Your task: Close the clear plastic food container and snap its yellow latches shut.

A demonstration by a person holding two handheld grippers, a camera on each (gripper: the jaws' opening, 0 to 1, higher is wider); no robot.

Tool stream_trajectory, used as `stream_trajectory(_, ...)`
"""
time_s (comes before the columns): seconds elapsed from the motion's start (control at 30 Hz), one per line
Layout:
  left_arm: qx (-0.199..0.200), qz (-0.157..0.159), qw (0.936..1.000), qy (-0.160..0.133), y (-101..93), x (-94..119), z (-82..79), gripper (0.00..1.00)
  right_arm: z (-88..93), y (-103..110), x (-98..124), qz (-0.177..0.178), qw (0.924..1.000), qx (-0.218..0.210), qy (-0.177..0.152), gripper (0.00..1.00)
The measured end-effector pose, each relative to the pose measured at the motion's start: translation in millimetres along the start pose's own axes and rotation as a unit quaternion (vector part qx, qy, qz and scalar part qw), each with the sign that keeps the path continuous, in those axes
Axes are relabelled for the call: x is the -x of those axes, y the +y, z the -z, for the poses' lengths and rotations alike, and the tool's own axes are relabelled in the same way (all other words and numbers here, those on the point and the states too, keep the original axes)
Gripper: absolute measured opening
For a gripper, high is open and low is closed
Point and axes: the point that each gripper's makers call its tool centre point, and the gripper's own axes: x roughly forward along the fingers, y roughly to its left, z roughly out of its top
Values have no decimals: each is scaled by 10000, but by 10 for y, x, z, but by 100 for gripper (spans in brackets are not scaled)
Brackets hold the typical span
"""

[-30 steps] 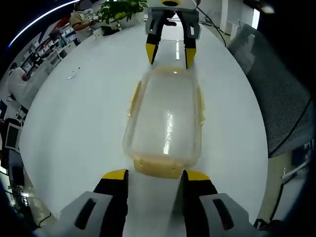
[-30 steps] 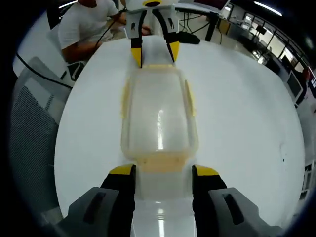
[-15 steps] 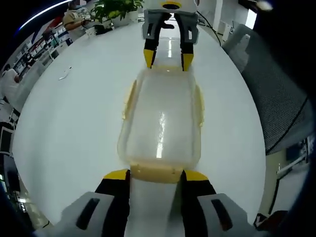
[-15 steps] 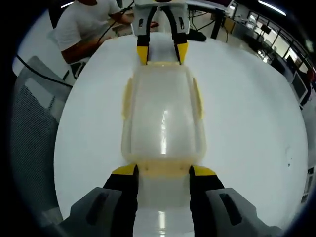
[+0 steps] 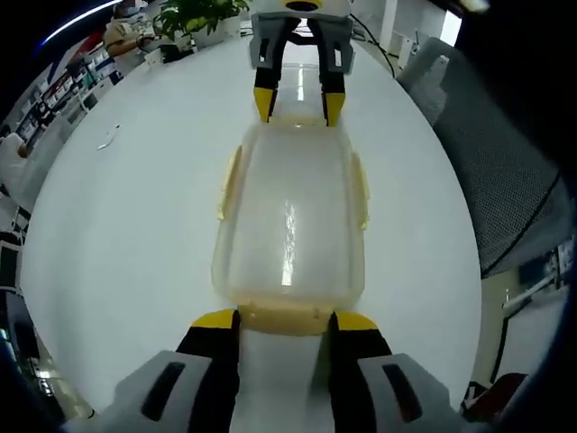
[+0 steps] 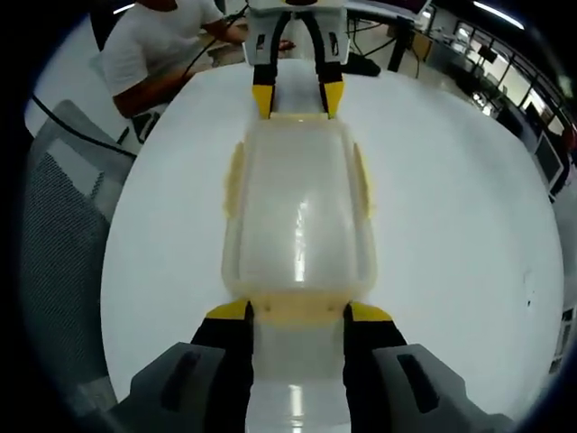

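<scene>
A clear plastic food container point(image 5: 288, 216) with its lid on lies lengthwise on the white table point(image 5: 117, 225). Yellow latches point(image 5: 228, 176) run along its long sides. In the left gripper view, the near end latch point(image 5: 284, 317) sits between the tips of my open left gripper point(image 5: 284, 323). My right gripper point(image 5: 296, 106) stands open at the far end. In the right gripper view, the same container point(image 6: 297, 216) stretches away from my right gripper point(image 6: 297, 313). That gripper's jaws flank the near end latch point(image 6: 296, 309), and my left gripper point(image 6: 296, 99) faces me at the far end.
A grey mesh chair point(image 5: 505, 162) stands past the table edge, seen also as a chair point(image 6: 63, 207) in the right gripper view. A person in a white shirt point(image 6: 158, 45) sits beyond the table. A potted plant point(image 5: 194, 13) and a small object point(image 5: 110, 137) are further off.
Both grippers have closed in on the container's two ends. Each end latch now lies between a pair of jaw tips. The container itself has stayed put.
</scene>
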Motion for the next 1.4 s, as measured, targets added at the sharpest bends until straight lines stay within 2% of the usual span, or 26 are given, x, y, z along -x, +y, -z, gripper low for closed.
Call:
stream_trajectory(0.23,13,43,9999,101,-47,56,16,32,-38,63,32,-24,10000,1,-31,34)
stream_trajectory(0.63,16,-79,9999,69,-124,257,-29,32,-124,136,169,0,9999,48,-134,34)
stream_trajectory(1.4,49,-214,9997,47,-301,584,-321,31,-142,278,622,-13,9994,173,-284,34)
